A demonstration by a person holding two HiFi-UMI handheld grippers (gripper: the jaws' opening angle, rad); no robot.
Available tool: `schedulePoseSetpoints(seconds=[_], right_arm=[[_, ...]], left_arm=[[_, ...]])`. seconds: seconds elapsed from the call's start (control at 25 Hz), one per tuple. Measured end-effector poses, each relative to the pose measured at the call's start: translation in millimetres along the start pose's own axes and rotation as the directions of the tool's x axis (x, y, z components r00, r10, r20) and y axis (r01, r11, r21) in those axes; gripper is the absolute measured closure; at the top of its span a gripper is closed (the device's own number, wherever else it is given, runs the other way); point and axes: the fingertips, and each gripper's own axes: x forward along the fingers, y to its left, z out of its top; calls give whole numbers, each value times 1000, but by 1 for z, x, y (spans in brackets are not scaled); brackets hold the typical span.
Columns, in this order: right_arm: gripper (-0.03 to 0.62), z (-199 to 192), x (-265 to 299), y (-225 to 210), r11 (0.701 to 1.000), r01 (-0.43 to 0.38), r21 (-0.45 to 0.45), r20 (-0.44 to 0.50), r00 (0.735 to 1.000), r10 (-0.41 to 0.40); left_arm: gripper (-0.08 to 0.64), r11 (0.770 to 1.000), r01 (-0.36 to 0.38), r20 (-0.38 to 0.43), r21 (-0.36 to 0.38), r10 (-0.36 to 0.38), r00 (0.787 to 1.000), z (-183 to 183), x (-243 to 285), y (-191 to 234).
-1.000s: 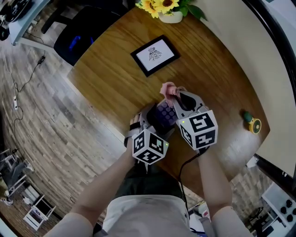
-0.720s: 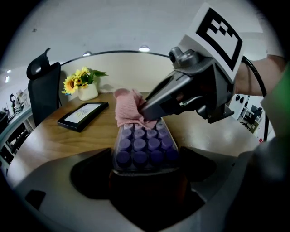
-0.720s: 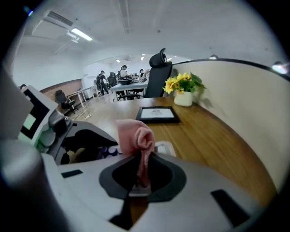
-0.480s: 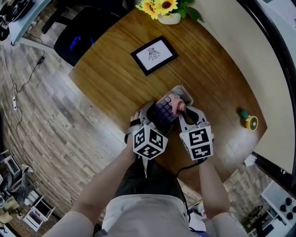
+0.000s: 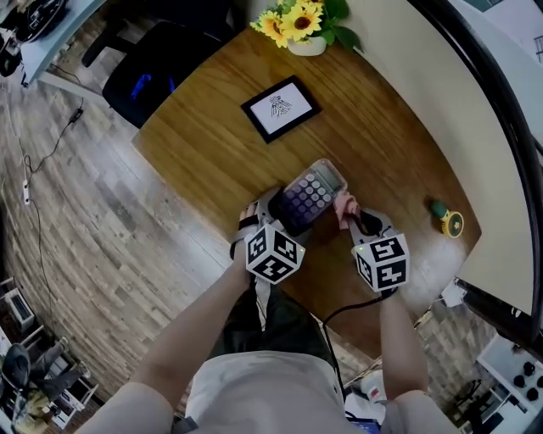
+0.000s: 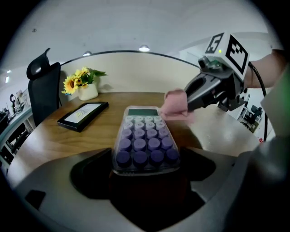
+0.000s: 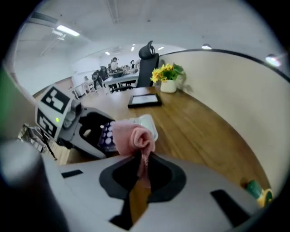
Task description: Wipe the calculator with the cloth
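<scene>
Through the head view we saw the clear-cased calculator with purple keys (image 5: 312,191) above the brown wooden table (image 5: 212,144). In the left gripper view, our left gripper (image 6: 144,168) gripped its near end. In the right gripper view, our right gripper (image 7: 138,158) pinched the bunched pink cloth (image 7: 131,136) by the calculator's far right corner.

Open-plan office, by the look of it. Rounded wood tabletop (image 5: 382,144) sits against a curved beige partition (image 7: 226,90), with a black office chair (image 6: 41,88) at its far end. The right gripper view shows more desks (image 7: 120,80) further back with people (image 7: 111,65) at them, and strip lights (image 7: 68,31) on the ceiling. Wood-look floor (image 5: 110,220) has a power strip (image 5: 27,191) lying on it. Desk decor: sunflowers in a pot (image 5: 299,24), framed picture (image 5: 280,108).
</scene>
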Motion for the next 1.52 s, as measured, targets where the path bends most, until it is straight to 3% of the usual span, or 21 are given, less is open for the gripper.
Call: schedulePoseSetpoints(seconds=[0.2,0.36,0.56,1.0,1.28,1.4,1.52], right_arm=[[555,78,-1,19,996,-86,39,206,976,77],[555,108,25,48,991,-132,-20,238,962,133],[555,78,63,70,987,-127,-103,97,986,137],[555,29,35,55,989,-102,-110,74,991,110],[555,-21,19,27,990,-38,-139,-112,993,23],[555,-1,4,21,996,-21,-90,-52,999,17],[554,49,-4,32,996,-69,-51,103,992,74]], left_arm=[[81,1000,-1,0,1,1,1000,1,0,0],[81,1000,3,3,2,-3,1000,2,-1,0],[81,1000,5,4,6,-5,1000,1,-1,0],[81,1000,5,3,8,-5,1000,0,0,0],[81,1000,6,4,9,-6,1000,0,0,0],[81,1000,7,3,7,-7,1000,0,-1,0],[81,1000,9,2,6,-9,1000,0,-2,-1]])
